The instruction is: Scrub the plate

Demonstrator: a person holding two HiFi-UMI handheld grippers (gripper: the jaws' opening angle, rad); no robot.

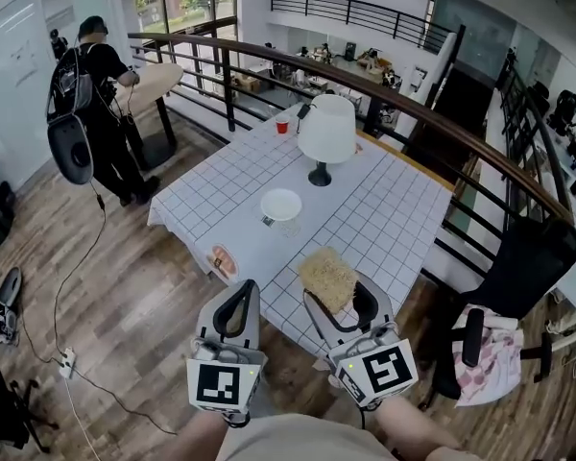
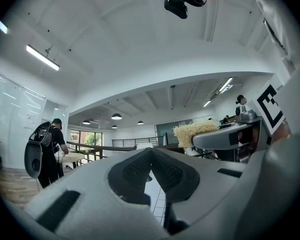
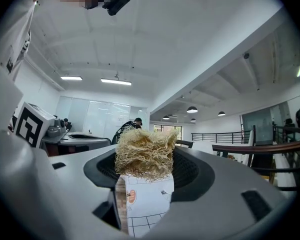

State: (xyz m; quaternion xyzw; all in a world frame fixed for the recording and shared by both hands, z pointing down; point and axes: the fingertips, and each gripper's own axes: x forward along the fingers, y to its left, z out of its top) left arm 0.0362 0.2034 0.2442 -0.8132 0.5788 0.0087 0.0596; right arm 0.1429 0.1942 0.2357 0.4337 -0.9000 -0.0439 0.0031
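The right gripper (image 1: 338, 301) has its fingers closed on a straw-coloured scrubber (image 3: 144, 154), which sticks out past their tips. The left gripper (image 2: 151, 170) has its fingers pressed together and holds nothing. The white plate (image 1: 281, 204) lies on the checked bench (image 1: 394, 209), well apart from both grippers.

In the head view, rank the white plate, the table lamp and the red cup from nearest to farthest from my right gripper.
1. White plate, mid-way across the table, just ahead of the right gripper.
2. Table lamp, behind the plate, slightly right.
3. Red cup, at the far edge, left of the lamp.
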